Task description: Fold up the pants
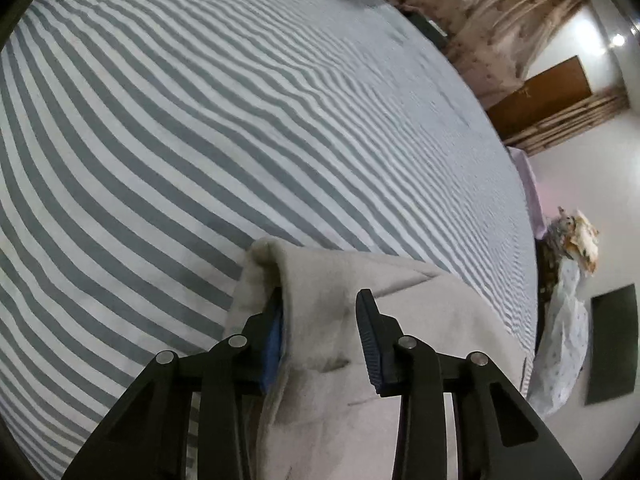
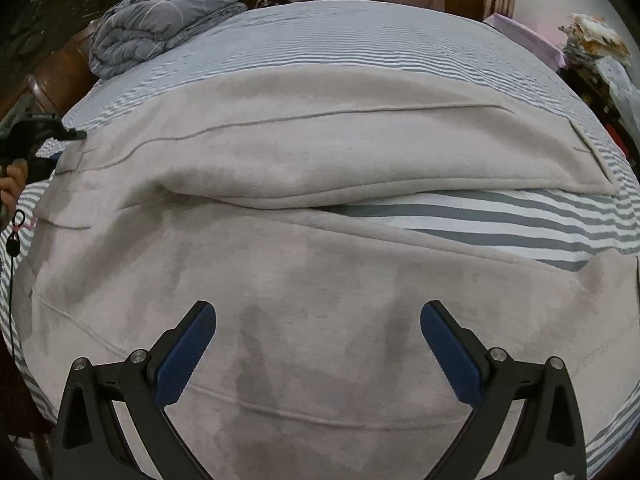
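Light grey pants (image 2: pixel 320 184) lie spread across a striped bed (image 2: pixel 500 216), both legs running left to right with a gap of sheet between them. My right gripper (image 2: pixel 318 316) is open wide, just above the near leg, holding nothing. My left gripper (image 1: pixel 320 300) is partly open with a fold of the pants' edge (image 1: pixel 320 280) between its fingers; its left pad is tucked under the raised cloth. The left gripper also shows at the far left of the right wrist view (image 2: pixel 60 134), at the pants' waist end.
A crumpled grey-blue duvet (image 2: pixel 160 20) sits at the bed's far left corner. Curtains (image 1: pixel 500 20) and a wooden door (image 1: pixel 540 92) stand beyond the bed. Cluttered cloth piles (image 2: pixel 600 48) lie off the right side. Bare striped sheet (image 1: pixel 200 140) stretches ahead of the left gripper.
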The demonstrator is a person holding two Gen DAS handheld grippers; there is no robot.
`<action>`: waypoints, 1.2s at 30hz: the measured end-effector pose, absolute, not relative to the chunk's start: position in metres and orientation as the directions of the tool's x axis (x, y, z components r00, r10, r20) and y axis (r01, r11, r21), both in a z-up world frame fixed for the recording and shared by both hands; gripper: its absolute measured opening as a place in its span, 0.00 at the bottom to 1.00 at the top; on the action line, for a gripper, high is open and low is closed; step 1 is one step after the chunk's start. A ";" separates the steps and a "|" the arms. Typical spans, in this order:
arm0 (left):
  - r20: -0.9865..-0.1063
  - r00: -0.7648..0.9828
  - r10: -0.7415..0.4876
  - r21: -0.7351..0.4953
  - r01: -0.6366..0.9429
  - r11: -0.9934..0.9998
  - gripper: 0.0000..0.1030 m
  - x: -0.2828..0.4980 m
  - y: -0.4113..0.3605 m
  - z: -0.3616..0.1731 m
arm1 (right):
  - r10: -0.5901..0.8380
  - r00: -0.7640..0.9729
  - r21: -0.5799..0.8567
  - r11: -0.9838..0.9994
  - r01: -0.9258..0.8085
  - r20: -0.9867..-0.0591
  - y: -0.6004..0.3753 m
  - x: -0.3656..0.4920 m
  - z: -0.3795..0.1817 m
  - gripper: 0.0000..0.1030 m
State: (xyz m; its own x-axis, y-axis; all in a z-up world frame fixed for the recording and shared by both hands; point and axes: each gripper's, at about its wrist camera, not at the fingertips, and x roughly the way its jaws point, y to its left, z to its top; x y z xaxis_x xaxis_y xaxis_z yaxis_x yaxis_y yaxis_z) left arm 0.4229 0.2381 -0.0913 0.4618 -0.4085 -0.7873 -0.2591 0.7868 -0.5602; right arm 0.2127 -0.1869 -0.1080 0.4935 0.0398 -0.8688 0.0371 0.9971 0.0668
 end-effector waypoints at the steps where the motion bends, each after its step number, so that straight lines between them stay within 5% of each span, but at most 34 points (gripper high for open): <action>1: -0.784 0.468 -0.408 -0.560 -0.250 0.790 0.35 0.423 0.237 -0.091 | 0.037 0.492 0.057 0.998 0.024 -0.870 -0.184 0.214 -0.108 0.98; 9: -0.763 0.479 -0.433 -0.614 -0.328 0.719 0.34 0.444 0.242 -0.112 | 0.044 0.490 0.054 0.999 0.006 -0.871 -0.175 0.217 -0.105 0.97; 21: -0.694 0.623 -0.362 -0.605 -0.232 0.761 0.07 0.423 0.250 -0.061 | 0.088 0.576 0.099 0.995 -0.013 -0.812 -0.194 0.294 -0.068 0.89; 30: -0.739 0.593 -0.319 -0.571 -0.301 0.764 0.07 0.439 0.256 -0.104 | 0.111 0.504 0.150 0.988 0.037 -0.857 -0.211 0.390 -0.094 0.79; 36: -0.749 0.590 -0.301 -0.538 -0.278 0.796 0.07 0.444 0.253 -0.111 | 0.026 0.465 0.058 0.997 0.056 -0.885 -0.218 0.432 -0.116 0.82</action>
